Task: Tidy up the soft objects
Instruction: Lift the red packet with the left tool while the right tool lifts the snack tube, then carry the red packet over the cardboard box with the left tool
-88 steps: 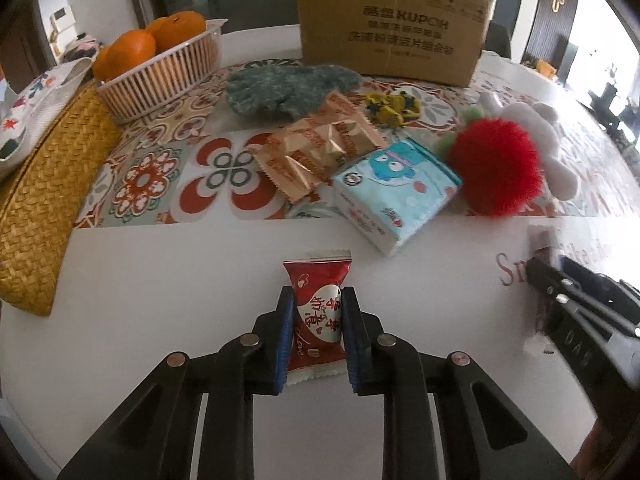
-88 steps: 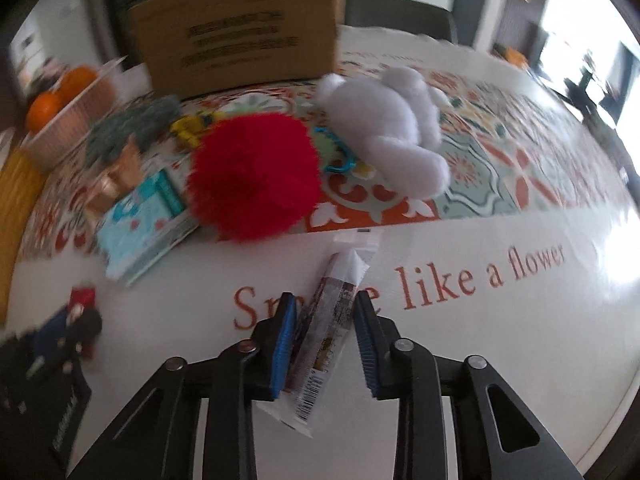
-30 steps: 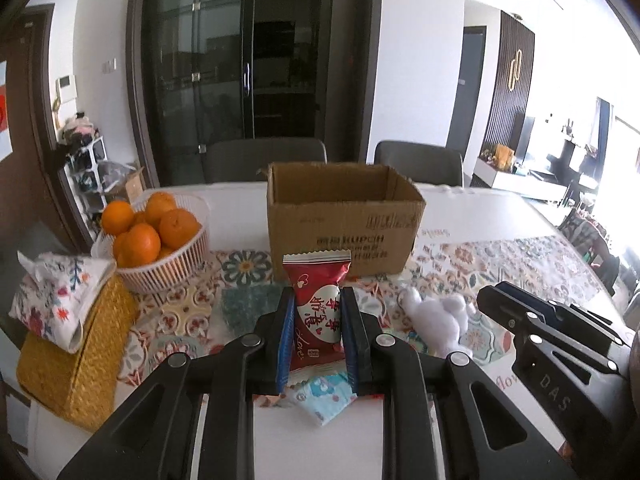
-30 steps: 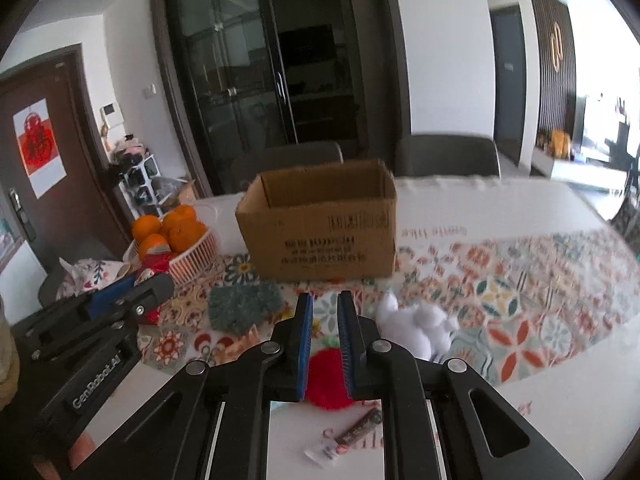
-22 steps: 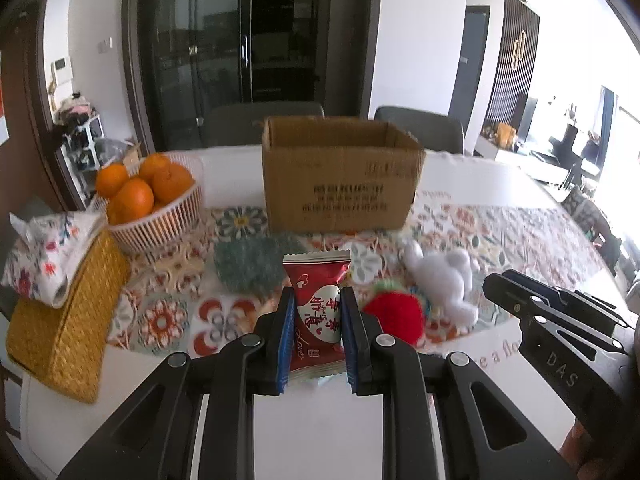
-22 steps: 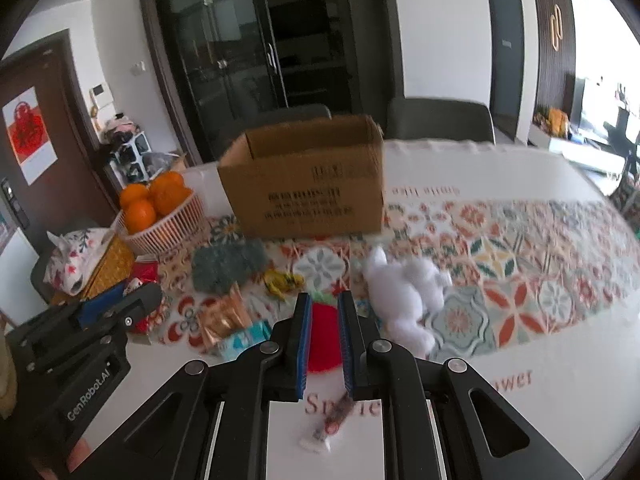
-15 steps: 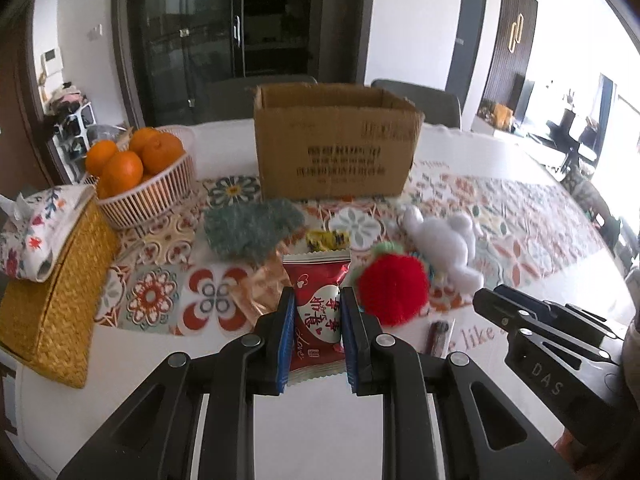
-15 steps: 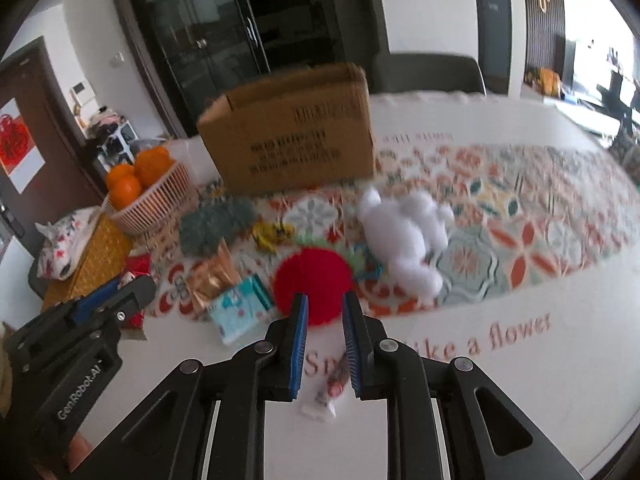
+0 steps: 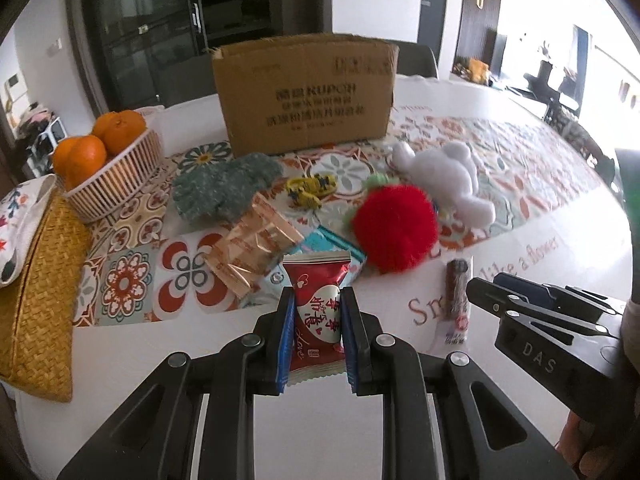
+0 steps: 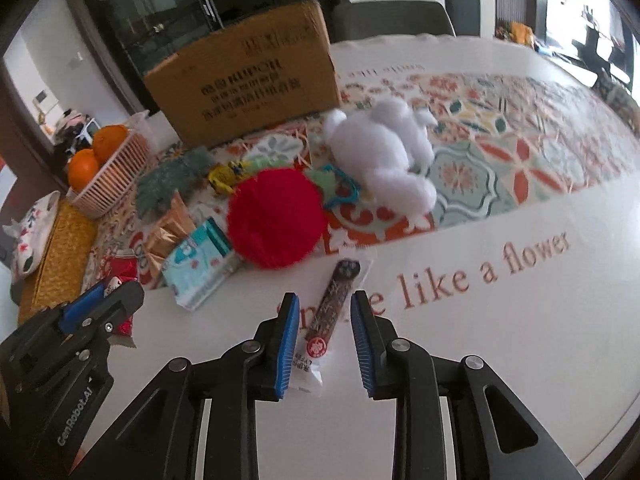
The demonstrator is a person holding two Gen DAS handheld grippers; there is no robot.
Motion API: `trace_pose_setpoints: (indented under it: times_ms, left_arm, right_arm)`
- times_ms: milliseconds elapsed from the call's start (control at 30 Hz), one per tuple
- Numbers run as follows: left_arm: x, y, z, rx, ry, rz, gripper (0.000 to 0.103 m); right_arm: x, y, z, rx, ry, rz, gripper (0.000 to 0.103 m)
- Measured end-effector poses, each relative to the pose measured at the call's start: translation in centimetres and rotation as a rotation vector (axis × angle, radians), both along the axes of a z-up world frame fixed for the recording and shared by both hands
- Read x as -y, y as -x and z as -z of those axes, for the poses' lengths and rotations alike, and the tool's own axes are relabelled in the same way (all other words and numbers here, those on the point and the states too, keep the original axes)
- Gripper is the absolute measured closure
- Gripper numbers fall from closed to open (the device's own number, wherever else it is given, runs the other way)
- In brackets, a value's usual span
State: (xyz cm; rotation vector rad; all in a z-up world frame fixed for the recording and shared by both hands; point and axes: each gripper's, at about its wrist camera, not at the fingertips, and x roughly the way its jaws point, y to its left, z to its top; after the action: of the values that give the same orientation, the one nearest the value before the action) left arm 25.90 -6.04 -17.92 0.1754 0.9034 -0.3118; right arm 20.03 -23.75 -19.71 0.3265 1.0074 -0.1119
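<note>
My left gripper (image 9: 316,316) is shut on a red candy packet (image 9: 317,312) and holds it above the white table. My right gripper (image 10: 325,320) is open, its jaws on either side of a long dark snack stick packet (image 10: 334,304) that lies on the table; the packet also shows in the left wrist view (image 9: 457,296). Beyond lie a red pompom (image 10: 276,218), a white plush toy (image 10: 384,160), a grey-green knit cloth (image 9: 224,188), a blue tissue pack (image 10: 200,264) and a gold snack bag (image 9: 252,248). An open cardboard box (image 9: 306,92) stands behind them.
A basket of oranges (image 9: 108,160) sits at the back left. A woven straw box (image 9: 36,280) with a floral cloth lies along the left edge. A small yellow toy (image 9: 312,190) lies on the patterned runner (image 10: 520,152). The left gripper shows at the lower left of the right wrist view (image 10: 100,304).
Both grippers have come down from high above toward the table. The right gripper has opened around the snack stick packet. The left gripper still holds the red packet.
</note>
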Motion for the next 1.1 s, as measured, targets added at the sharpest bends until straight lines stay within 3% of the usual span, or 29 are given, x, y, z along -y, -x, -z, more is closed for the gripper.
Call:
trace_pose_setpoints:
  times_ms: [267,633,767,1100]
  left_arm:
    - [0.1,-0.4,2.0,-0.013,-0.024,0.04,0.081]
    - [-0.1,-0.8,2.3,-0.005,-0.027,0.049,0.081]
    - [-0.2,-0.7,2.3,-0.006,-0.016,0.046,0.081]
    - [0.2,-0.3,1.8,-0.045,0.016,-0.025,0.081]
  right_arm:
    - [-0.1,-0.1,2.6,-0.044,-0.016,0.05,0.075]
    - [-0.6,-1.0,3.7,-0.038,-0.001,0.056,0.074]
    - [-1.2,-1.2,3.8,-0.038,0.051,0.027,0.077]
    - [-0.8,-1.2,2.9,-0.039,0.06,-0.073,0.083]
